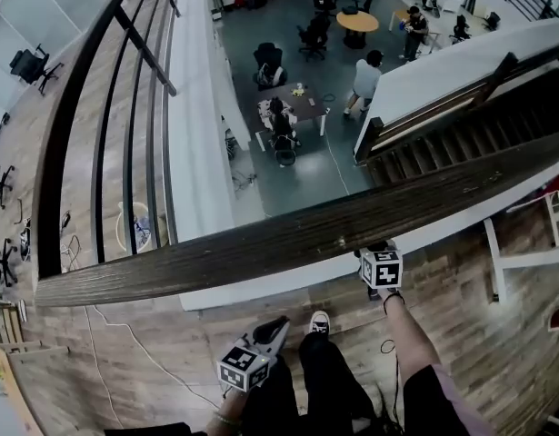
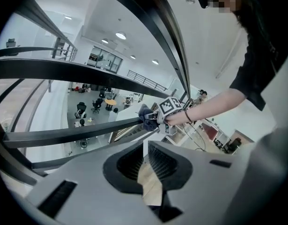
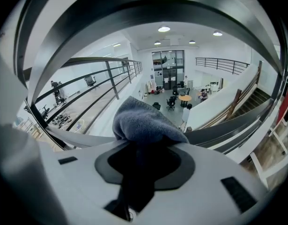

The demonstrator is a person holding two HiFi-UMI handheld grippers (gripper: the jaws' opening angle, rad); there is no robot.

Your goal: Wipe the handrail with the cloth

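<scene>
The wooden handrail [image 1: 261,248] runs slantwise across the head view, from lower left to upper right. My right gripper [image 1: 381,260] is at its near edge, with the jaw tips tucked under the rail. It is shut on a blue-grey cloth [image 3: 144,123], which bulges out past the jaws. In the left gripper view the cloth [image 2: 144,114] lies against a dark rail bar [image 2: 78,135], held by the right gripper [image 2: 155,117]. My left gripper [image 1: 275,329] hangs lower, off the rail, beside the person's legs. Its jaws [image 2: 144,165] stand open and hold nothing.
Beyond the railing is a drop to a lower floor [image 1: 288,180] with desks, chairs and people. A staircase [image 1: 461,125] descends at the right. A white frame [image 1: 524,260] stands on the wooden landing. The person's shoe [image 1: 320,322] and a thin cable [image 1: 124,334] lie near the rail.
</scene>
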